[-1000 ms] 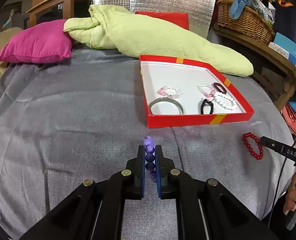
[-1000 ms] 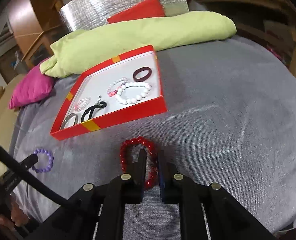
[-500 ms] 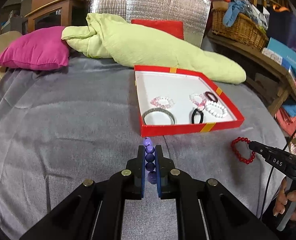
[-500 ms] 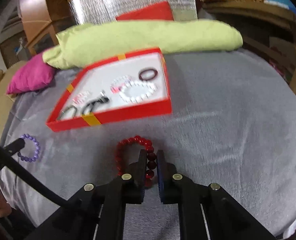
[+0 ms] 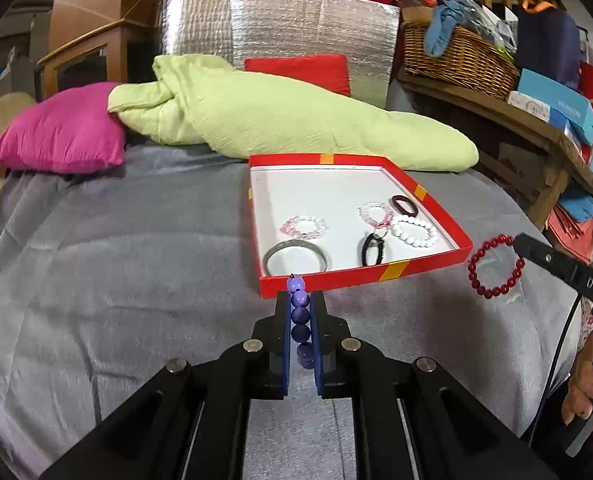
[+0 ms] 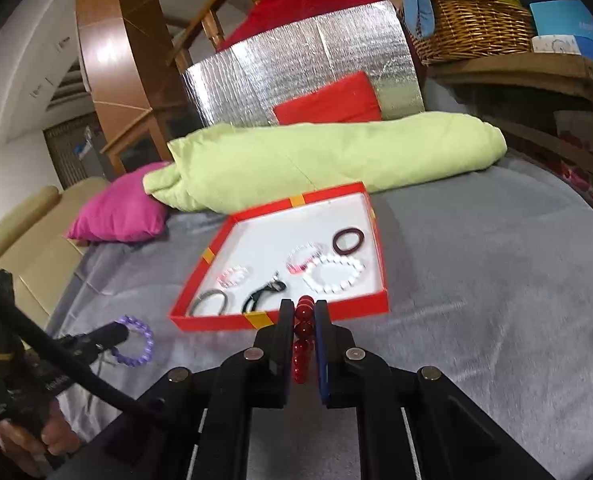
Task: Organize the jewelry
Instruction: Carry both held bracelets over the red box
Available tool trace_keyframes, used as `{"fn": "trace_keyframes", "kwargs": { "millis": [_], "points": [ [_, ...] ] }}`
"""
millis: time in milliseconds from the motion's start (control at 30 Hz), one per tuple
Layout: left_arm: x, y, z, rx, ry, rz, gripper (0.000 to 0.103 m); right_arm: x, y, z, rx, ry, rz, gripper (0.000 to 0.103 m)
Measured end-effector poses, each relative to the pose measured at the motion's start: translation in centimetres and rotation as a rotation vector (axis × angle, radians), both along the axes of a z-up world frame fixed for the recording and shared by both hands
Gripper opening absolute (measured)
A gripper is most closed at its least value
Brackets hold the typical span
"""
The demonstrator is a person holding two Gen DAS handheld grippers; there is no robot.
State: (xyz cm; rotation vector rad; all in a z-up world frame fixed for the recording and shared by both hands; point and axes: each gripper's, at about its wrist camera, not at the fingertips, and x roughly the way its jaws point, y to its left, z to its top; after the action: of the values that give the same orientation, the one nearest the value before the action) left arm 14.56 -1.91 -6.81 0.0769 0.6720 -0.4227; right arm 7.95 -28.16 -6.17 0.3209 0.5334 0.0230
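My left gripper (image 5: 300,300) is shut on a purple bead bracelet (image 5: 299,320) and holds it above the grey cloth, just short of the near wall of the red tray (image 5: 360,274). My right gripper (image 6: 302,308) is shut on a red bead bracelet (image 6: 302,332), lifted in front of the tray's near wall (image 6: 328,314). Each held bracelet also shows in the other wrist view: the red one (image 5: 495,266) and the purple one (image 6: 136,342). The tray holds several pieces: a silver bangle (image 5: 296,258), a white bead bracelet (image 5: 414,230), pink bracelets and dark bands.
A green rolled quilt (image 5: 288,120) lies behind the tray, with a pink pillow (image 5: 60,132) to its left. A silver foil panel (image 5: 280,28) stands at the back. A wooden shelf with a wicker basket (image 5: 460,56) is on the right. The grey cloth (image 5: 116,248) covers the surface.
Both grippers have risen off the cloth with their bracelets and moved toward the tray's near wall. The red bracelet was lifted from the cloth.
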Motion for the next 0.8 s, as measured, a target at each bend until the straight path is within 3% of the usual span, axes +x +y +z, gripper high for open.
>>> {"fn": "trace_keyframes", "kwargs": {
  "millis": [233, 800],
  "points": [
    [1.3, -1.9, 1.3, 0.016, 0.002, -0.027, 0.01, 1.5, -0.3, 1.5, 0.034, -0.028, 0.011, 0.011],
    [7.6, -6.2, 4.2, 0.138, -0.104, -0.002, 0.01, 7.7, -0.4, 4.3, 0.031, -0.11, 0.051, 0.011]
  ]
}}
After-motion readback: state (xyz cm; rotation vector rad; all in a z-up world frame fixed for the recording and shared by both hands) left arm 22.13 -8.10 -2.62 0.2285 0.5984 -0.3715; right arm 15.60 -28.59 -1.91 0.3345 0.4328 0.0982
